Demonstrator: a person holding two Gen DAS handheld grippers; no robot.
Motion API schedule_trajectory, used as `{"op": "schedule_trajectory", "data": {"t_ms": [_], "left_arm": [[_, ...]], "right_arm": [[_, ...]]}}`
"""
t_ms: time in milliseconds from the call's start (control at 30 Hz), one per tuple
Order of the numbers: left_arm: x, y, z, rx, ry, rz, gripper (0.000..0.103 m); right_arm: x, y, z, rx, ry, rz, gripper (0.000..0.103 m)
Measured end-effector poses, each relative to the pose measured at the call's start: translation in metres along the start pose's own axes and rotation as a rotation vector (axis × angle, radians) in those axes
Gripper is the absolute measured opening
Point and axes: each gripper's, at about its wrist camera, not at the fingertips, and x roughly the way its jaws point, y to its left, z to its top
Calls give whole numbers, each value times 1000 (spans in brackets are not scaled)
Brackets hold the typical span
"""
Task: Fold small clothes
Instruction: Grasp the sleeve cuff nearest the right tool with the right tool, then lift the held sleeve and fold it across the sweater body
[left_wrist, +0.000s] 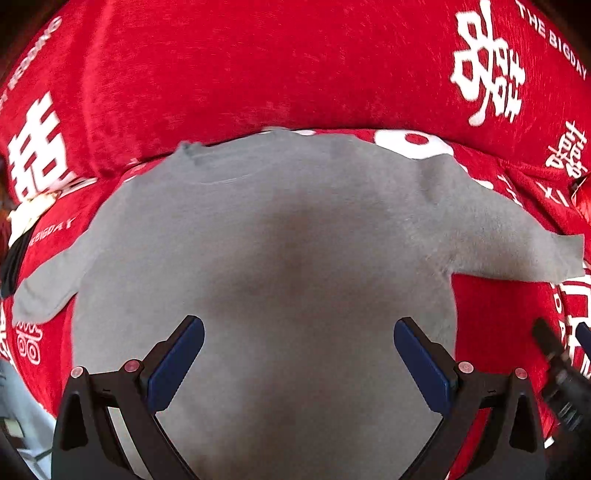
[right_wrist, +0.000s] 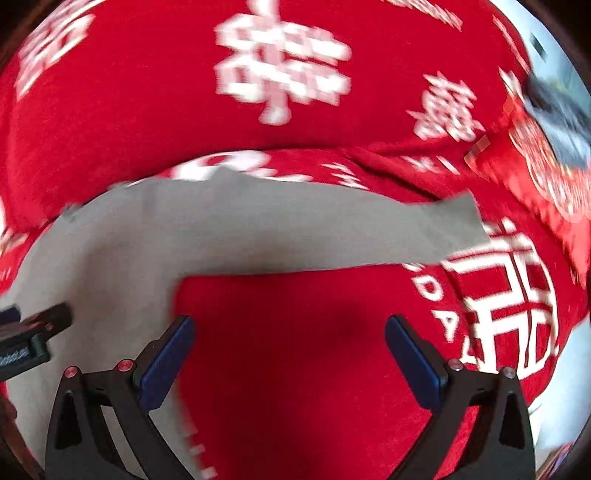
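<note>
We see the grey shirt (left_wrist: 266, 229) spread flat on the red patterned cover (left_wrist: 258, 66), both sleeves out to the sides. Our left gripper (left_wrist: 299, 354) hangs over the shirt's body, jaws wide and holding nothing. Our right gripper (right_wrist: 290, 350), equally wide and unloaded, sits over bare red cover below the right sleeve (right_wrist: 424, 229).

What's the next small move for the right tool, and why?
Probably move the right tool forward and close on the sleeve. Both tools are open and hold nothing, the grey long-sleeve shirt lies flat with sleeves spread on the red cover, and that sleeve lies just ahead of the right tool.
</note>
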Motion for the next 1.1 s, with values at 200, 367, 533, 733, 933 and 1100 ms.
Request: {"op": "schedule_trajectory", "data": {"t_ms": [200,367,533,733,933,1100], "left_arm": [[31,-30,22,29,32,9,103],[53,-41,38,22,50,13,103],[72,-40,52,-29,77,8,103],[79,-43,60,-52,73,-9,103],[79,-39,61,-77,62,-32,103],[83,-49,65,-66,75,-26,103]], "right_arm": [[49,-95,20,222,39,-18,102],[90,-159,30,413,58,30,102],[114,-187,49,500,-28,119,102],[140,-188,74,478,8,229,8],[72,-201,62,468,-203,243,6],[71,-198,54,396,-177,174,6]]}}
